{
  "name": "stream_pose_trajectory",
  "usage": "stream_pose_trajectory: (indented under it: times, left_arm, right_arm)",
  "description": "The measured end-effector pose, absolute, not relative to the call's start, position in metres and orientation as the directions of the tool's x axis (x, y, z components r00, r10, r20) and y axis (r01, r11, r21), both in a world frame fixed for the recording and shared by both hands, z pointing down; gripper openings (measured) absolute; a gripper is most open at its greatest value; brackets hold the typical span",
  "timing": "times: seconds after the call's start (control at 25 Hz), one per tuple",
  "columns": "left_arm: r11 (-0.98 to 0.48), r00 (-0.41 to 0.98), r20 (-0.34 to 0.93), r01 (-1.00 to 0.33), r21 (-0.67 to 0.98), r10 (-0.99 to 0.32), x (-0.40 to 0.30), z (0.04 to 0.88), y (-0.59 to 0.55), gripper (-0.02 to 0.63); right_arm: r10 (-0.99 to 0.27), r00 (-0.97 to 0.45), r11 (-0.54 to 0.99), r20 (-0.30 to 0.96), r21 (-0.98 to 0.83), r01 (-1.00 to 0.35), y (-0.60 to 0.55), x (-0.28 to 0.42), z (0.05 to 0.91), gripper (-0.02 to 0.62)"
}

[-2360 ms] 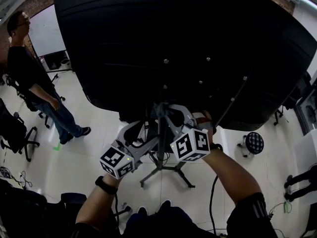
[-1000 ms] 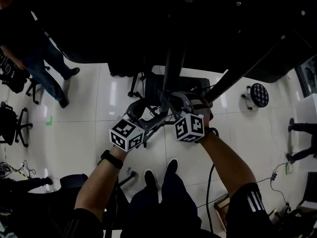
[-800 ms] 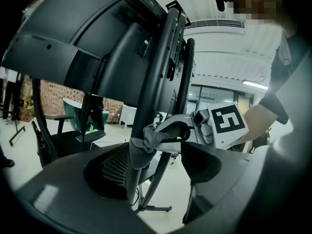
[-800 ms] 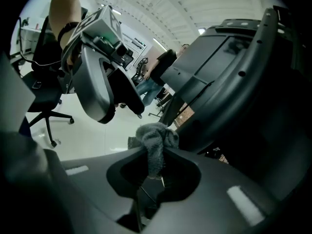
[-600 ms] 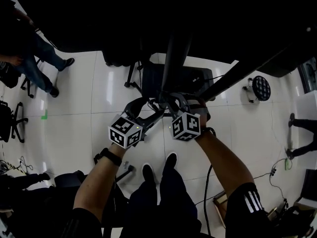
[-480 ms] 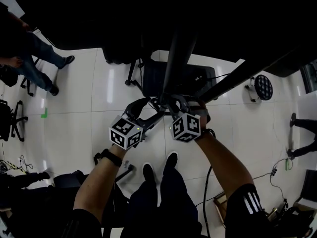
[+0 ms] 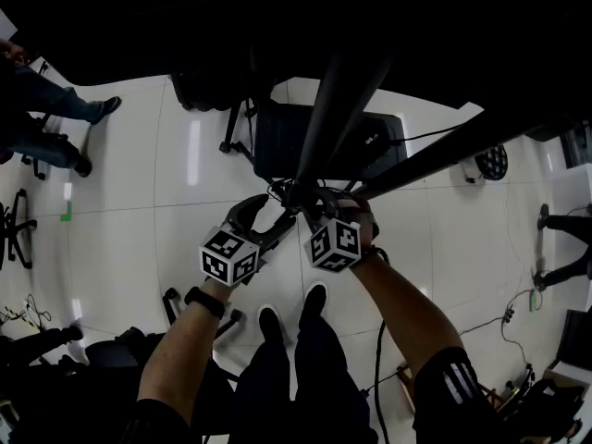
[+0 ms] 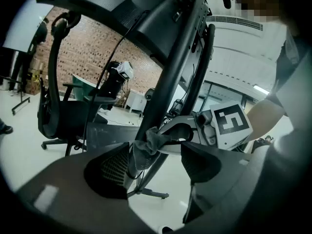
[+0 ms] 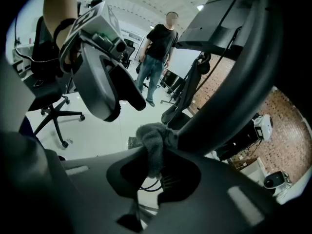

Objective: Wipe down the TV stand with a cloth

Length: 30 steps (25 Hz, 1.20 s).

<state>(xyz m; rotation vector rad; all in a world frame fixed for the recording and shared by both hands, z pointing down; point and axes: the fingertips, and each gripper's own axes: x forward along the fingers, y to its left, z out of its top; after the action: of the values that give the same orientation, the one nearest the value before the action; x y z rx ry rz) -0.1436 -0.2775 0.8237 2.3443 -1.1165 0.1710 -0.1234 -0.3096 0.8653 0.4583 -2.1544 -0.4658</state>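
Low on TV stand pole (image 7: 328,109): got grey cloth (image 9: 153,138) clenched in right gripper (image 9: 155,173), pressed against pole. Got left gripper (image 8: 153,167) spread, empty, just left. Risks: dragging cloth out of grip through friction, clipping left jaws.

Both forearms reach forward side by side, left tongs (image 8: 156,164) gaping, right tongs (image 9: 155,175) pinching the cloth (image 9: 155,136).

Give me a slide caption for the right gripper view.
Right gripper holds a grey cloth against the stand's dark pole, left gripper close by.
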Motion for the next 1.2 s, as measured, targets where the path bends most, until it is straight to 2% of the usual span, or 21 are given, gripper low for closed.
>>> stream_pose_trajectory:
  times: [0.36,0.64,0.88,1.2]
  left_arm:
    - [-0.486,0.657,0.374,-0.745,0.458,-0.655,-0.138,0.878,-0.272,0.357]
    - [-0.482,0.656,0.384,-0.747,0.458,-0.65,-0.137,0.89,-0.271,0.357]
    - [-0.495,0.663,0.367,-0.74,0.455,-0.652,-0.134,0.872,-0.261,0.357]
    - [-0.548,0.686,0.298,-0.717,0.431,-0.664,-0.122,0.795,-0.214,0.357]
  right_arm:
    - [-0.45,-0.515,0.887,0.73,0.431,-0.166,-0.309,-0.124,0.926,0.037]
    - [-0.435,-0.484,0.899,0.759,0.389,-0.199,-0.309,-0.121,0.952,0.037]
    - [-0.442,-0.53,0.897,0.724,0.357,-0.261,-0.295,-0.12,0.923,0.038]
    - [-0.483,-0.606,0.874,0.632,0.381,-0.3,-0.252,-0.109,0.828,0.038]
